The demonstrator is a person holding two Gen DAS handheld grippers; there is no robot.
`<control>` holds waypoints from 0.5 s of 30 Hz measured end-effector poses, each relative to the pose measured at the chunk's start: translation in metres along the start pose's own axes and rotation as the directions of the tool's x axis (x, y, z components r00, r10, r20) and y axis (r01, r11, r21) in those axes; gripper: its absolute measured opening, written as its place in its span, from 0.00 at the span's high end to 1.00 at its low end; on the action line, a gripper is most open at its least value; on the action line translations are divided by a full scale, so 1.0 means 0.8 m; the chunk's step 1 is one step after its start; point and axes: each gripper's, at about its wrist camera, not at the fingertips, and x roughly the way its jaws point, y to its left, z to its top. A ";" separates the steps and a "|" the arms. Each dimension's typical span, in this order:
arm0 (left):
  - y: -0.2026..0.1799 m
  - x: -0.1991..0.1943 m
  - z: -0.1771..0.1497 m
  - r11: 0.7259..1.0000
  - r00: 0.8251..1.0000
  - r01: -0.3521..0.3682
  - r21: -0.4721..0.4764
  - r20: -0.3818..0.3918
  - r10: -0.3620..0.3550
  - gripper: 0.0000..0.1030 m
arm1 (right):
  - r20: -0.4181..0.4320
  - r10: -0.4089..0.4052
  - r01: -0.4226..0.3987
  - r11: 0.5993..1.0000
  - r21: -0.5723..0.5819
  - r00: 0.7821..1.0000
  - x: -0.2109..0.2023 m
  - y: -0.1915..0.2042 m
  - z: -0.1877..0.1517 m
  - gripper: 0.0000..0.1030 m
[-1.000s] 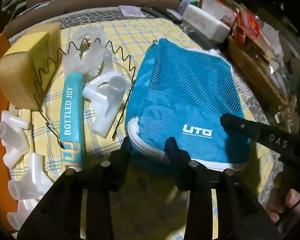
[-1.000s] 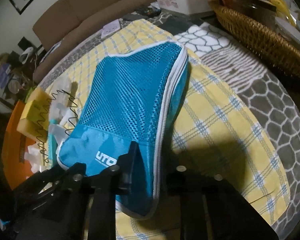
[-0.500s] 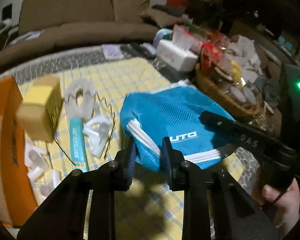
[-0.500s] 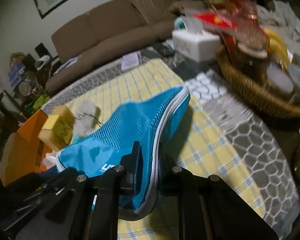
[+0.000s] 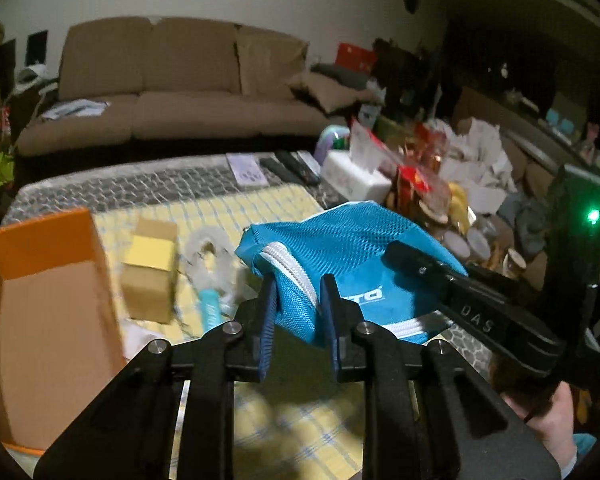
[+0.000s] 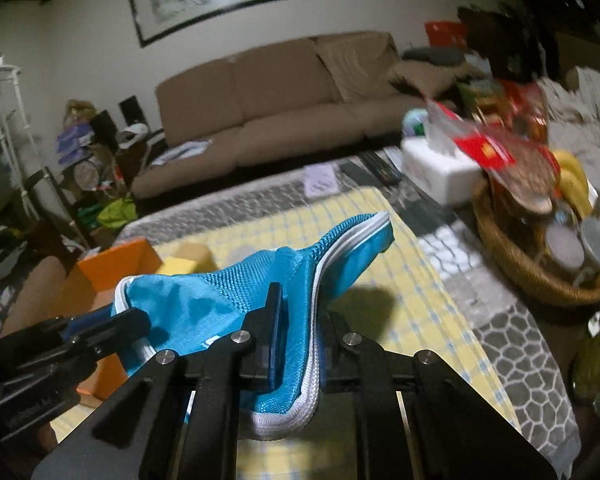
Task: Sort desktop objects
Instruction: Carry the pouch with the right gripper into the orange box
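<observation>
A blue mesh zip pouch (image 5: 340, 248) with a white zipper hangs in the air above the yellow checked cloth (image 5: 228, 208), held by both grippers. My left gripper (image 5: 298, 292) is shut on its near left corner by the zipper. My right gripper (image 6: 300, 300) is shut on the pouch's (image 6: 228, 292) right edge; it shows in the left wrist view as a black bar (image 5: 452, 284). On the cloth lie a yellow sponge (image 5: 150, 268), a teal bottle brush (image 5: 210, 308) and white plastic pieces, blurred.
An orange box (image 5: 36, 280) stands at the left of the cloth. A wicker basket (image 6: 540, 264) of jars and snacks and a white tissue box (image 6: 436, 168) sit to the right. Remotes and a booklet lie at the far edge. A brown sofa is behind.
Both grippers have closed on the pouch and lifted it off the cloth; the views have tilted up from the tabletop toward the room.
</observation>
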 end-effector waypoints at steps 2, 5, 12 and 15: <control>0.015 -0.024 0.005 1.000 1.000 -0.015 -0.005 0.025 0.015 0.82 | 0.010 0.020 -0.020 1.000 -0.015 1.000 -0.001 0.018 0.005 0.88; 0.042 -0.051 0.007 0.999 0.998 -0.035 -0.020 0.047 0.036 0.83 | 0.014 0.063 -0.063 0.997 -0.040 0.998 0.002 0.056 0.010 0.88; 0.115 -0.101 0.000 0.994 0.993 -0.069 -0.089 0.086 0.077 0.85 | 0.022 0.151 -0.147 0.982 -0.117 0.988 0.012 0.154 0.014 0.89; 0.151 -0.123 -0.005 0.990 0.990 -0.080 -0.119 0.108 0.093 0.86 | 0.021 0.183 -0.178 0.972 -0.156 0.983 0.020 0.201 0.012 0.89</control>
